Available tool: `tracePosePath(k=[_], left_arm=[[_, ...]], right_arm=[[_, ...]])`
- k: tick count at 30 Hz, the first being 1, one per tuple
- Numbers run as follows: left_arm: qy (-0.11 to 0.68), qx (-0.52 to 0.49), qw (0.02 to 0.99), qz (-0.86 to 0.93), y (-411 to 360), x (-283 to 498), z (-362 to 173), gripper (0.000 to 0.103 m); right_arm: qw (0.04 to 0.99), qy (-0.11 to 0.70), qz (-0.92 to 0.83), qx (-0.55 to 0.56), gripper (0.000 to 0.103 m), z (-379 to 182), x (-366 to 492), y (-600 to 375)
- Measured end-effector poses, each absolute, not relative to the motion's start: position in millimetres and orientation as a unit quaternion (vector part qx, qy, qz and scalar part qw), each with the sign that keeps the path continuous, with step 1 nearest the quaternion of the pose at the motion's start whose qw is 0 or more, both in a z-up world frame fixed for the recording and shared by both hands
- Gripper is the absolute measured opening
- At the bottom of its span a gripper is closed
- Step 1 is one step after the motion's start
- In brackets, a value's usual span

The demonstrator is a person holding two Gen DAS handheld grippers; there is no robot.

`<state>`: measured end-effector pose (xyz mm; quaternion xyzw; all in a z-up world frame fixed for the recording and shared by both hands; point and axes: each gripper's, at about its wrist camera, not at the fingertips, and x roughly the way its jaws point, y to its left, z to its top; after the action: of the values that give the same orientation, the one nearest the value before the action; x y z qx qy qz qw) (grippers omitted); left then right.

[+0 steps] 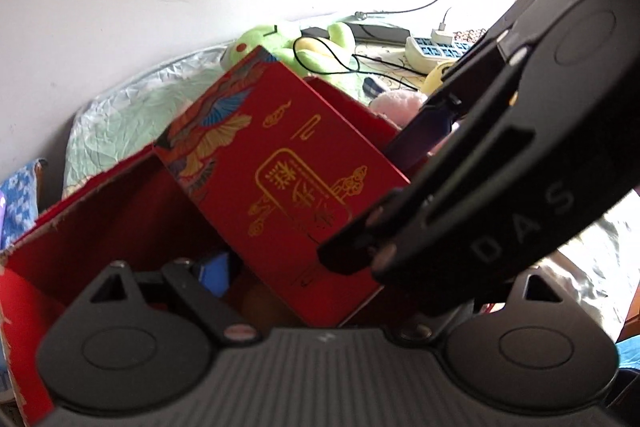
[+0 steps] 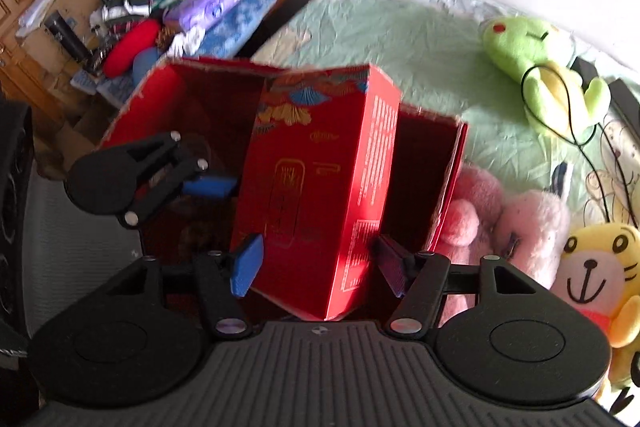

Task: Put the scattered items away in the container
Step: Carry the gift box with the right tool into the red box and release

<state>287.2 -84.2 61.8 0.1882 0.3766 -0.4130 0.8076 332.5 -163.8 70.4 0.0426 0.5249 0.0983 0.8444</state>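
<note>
Bed (image 2: 400,39) carries open red container (image 2: 168,87). Red carton (image 2: 320,187) stands tilted inside, between pads of right claw (image 2: 316,263); jaws wide, apparently not pressing it. Left claw (image 2: 192,183) wide, empty, inside container.

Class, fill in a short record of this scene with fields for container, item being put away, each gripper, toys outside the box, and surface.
container: open red box on the bed
item: smaller red carton, tilted, lower end inside the box
right gripper: straddles the carton, pads apart from its sides
left gripper: open, inside the box, left of the carton
toys outside: green plush, pink plush, yellow plush
surface: pale green bedsheet
</note>
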Motion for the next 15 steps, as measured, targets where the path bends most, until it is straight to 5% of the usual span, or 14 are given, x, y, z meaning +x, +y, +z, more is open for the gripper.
tracePosePath(k=[15], left_arm=[[0.37,0.187,0.804,-0.426,-80.0,257.4,75.0,0.088]], right_arm=[[0.817,0.553,0.135,0.091,0.068,72.7,315.9,-174.7]])
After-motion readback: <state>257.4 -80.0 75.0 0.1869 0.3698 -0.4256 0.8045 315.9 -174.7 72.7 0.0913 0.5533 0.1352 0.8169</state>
